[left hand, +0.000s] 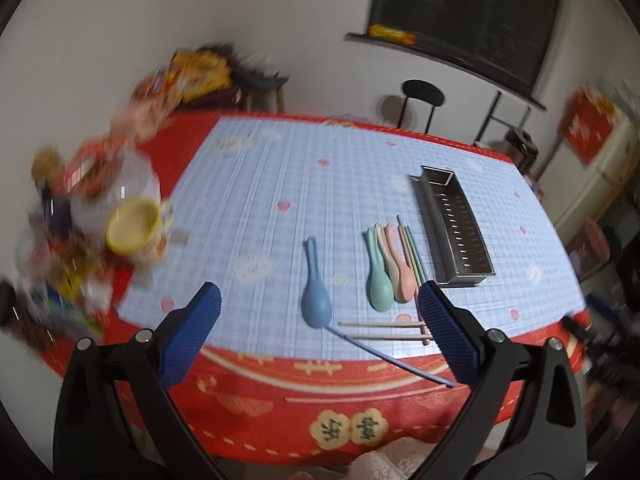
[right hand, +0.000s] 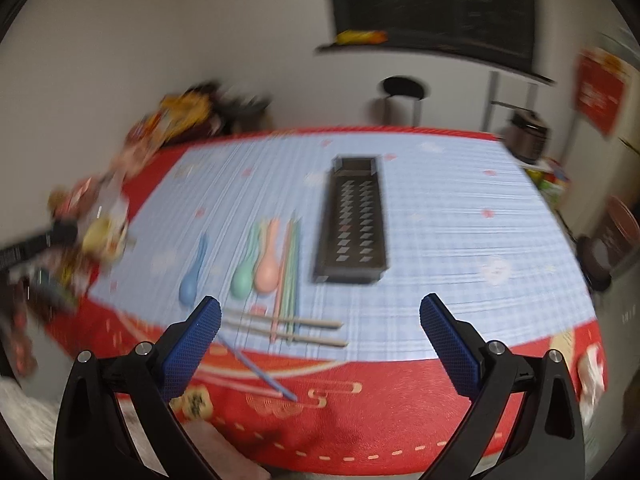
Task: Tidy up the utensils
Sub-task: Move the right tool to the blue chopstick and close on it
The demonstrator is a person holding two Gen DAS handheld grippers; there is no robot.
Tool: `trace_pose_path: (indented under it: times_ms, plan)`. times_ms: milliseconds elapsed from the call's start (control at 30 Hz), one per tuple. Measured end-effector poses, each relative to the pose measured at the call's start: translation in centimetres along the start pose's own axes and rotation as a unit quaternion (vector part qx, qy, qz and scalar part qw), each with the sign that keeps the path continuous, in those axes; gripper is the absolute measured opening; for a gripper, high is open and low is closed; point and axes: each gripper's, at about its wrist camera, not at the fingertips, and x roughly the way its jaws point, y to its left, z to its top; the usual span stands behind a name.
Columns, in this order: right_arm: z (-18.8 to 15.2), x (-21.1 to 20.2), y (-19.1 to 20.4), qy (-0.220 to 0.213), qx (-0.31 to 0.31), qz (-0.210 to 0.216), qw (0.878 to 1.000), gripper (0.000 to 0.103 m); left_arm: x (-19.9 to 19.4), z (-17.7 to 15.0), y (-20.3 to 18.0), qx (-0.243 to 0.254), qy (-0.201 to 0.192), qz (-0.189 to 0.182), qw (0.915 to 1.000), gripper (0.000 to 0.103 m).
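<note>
A bench [left hand: 248, 392] is shown covered by a red cloth with gold patterns, over which a pale blue checked mat [left hand: 304, 184] with small pink shapes is spread. On the mat a perforated metal utensil holder [left hand: 454, 226] lies on its side. Just to its left a cluster of pastel spoons [left hand: 387, 268], green, cream and pink, is laid side by side, with thin pink and green chopsticks [left hand: 412, 248] between the spoons and the holder. A blue spoon [left hand: 315, 292] lies apart, further left. Near the front edge two beige chopsticks [left hand: 384, 330] lie crosswise, and a blue chopstick [left hand: 396, 360] runs diagonally onto the red cloth, near a pink one [left hand: 364, 394]. The left gripper [left hand: 320, 336] is held above the front edge, its blue-padded fingers [left hand: 192, 332] spread wide and holding nothing. The right gripper [right hand: 320, 344] is likewise seen wide open and empty, nearer the holder [right hand: 352, 224]. At the left of the bench a yellow cup [left hand: 134, 224] sits amid a heap of packets that is too blurred to identify. Behind are a white wall, a dark window [left hand: 464, 8], and a black stool [left hand: 422, 98]. The right wrist view is heavily smeared by motion, so fine detail there cannot be made out, and the right end of the beige chopsticks is hidden behind a finger in the left view.
</note>
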Motion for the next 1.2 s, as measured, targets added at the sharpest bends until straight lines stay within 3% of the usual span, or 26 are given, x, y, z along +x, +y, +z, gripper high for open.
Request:
trace_pose_path:
  times_ms: [100, 233, 400, 500, 600, 767, 967, 1200]
  plan:
    - [-0.8, 2.1, 1.4, 0.021, -0.066, 0.032, 0.997, 0.098, 0.5, -1.1, 1.8, -0.053, 0.008, 0.001, 0.9986, 0.097]
    - [-2.2, 5.0, 3.2, 0.057, -0.139, 0.092, 0.984, 0.096, 0.9, -2.9, 2.1, -0.041, 0.009, 0.028, 0.9987, 0.097]
    - [-3.4, 8.6, 4.9, 0.114, -0.181, 0.151, 0.965, 0.076, 1.8, -5.4, 1.9, -0.027, 0.029, 0.05, 0.9979, 0.097]
    - [-3.8, 10.4, 5.6, 0.147, -0.181, 0.175, 0.957, 0.072, 2.0, -6.8, 2.2, -0.045, 0.032, 0.061, 0.9966, 0.097]
    - [-4.1, 11.3, 6.0, 0.163, -0.181, 0.187, 0.952, 0.066, 2.4, -8.1, 2.5, -0.057, 0.041, 0.064, 0.9955, 0.097]
    - [-4.9, 12.3, 6.6, 0.176, -0.183, 0.198, 0.947, 0.059, 4.6, -9.1, 2.8, -0.052, 0.089, 0.068, 0.9923, 0.097]
    - [-5.2, 14.1, 7.5, 0.197, -0.185, 0.193, 0.943, 0.049, 7.4, -9.1, 2.9, -0.05, 0.12, 0.037, 0.9908, 0.097]
    - [-5.5, 16.9, 8.9, 0.228, -0.209, 0.186, 0.933, 0.037, 10.3, -9.4, 2.5, -0.044, 0.159, 0.029, 0.9858, 0.096]
